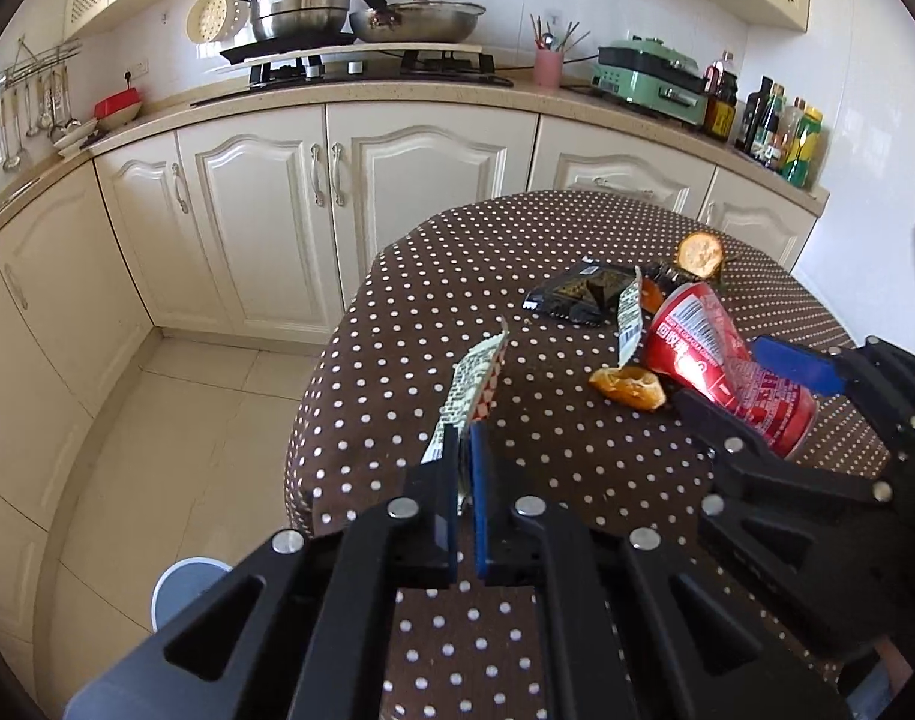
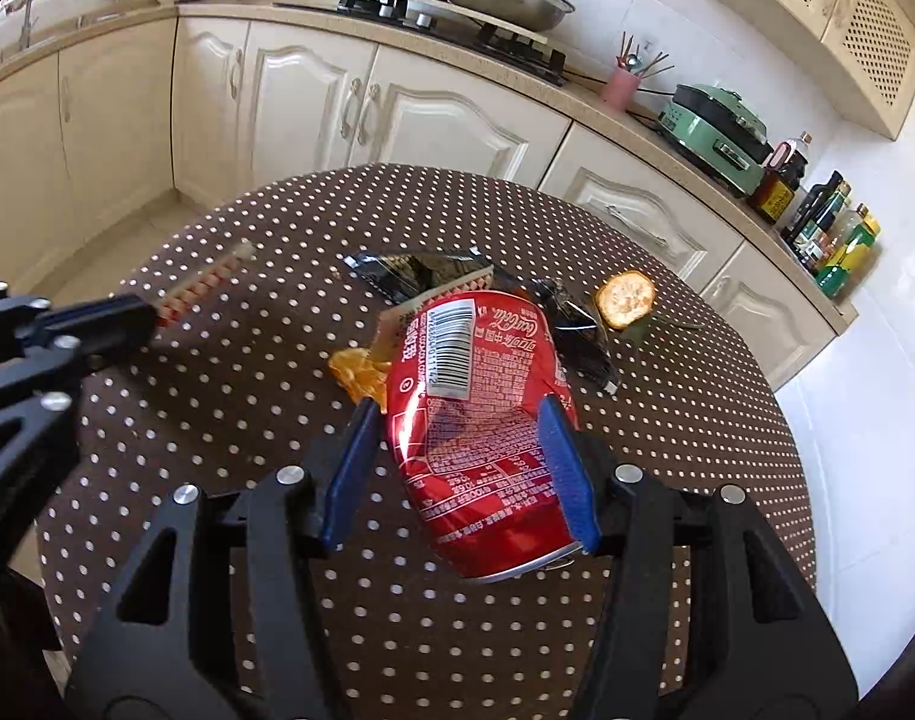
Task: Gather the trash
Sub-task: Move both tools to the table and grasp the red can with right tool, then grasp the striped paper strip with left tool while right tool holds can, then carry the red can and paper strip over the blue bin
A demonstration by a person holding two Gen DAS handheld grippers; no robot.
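Note:
My left gripper (image 1: 466, 438) is shut on a white and red snack wrapper (image 1: 472, 381), held above the left side of the round polka-dot table (image 1: 457, 252); it also shows in the right wrist view (image 2: 202, 285). My right gripper (image 2: 460, 426) is shut on a crushed red cola can (image 2: 481, 414), lifted tilted above the table; the can also shows in the left wrist view (image 1: 721, 354). On the table lie a black wrapper (image 1: 577, 297), an orange peel (image 1: 628, 387), another white wrapper (image 1: 628, 324) and a half fruit (image 1: 700, 255).
A blue-white bin (image 1: 184, 588) stands on the floor left of the table. Cream cabinets (image 1: 265, 210) and a counter with a stove (image 1: 367, 66), pans, a green appliance (image 1: 649, 81) and bottles (image 1: 781, 132) run behind.

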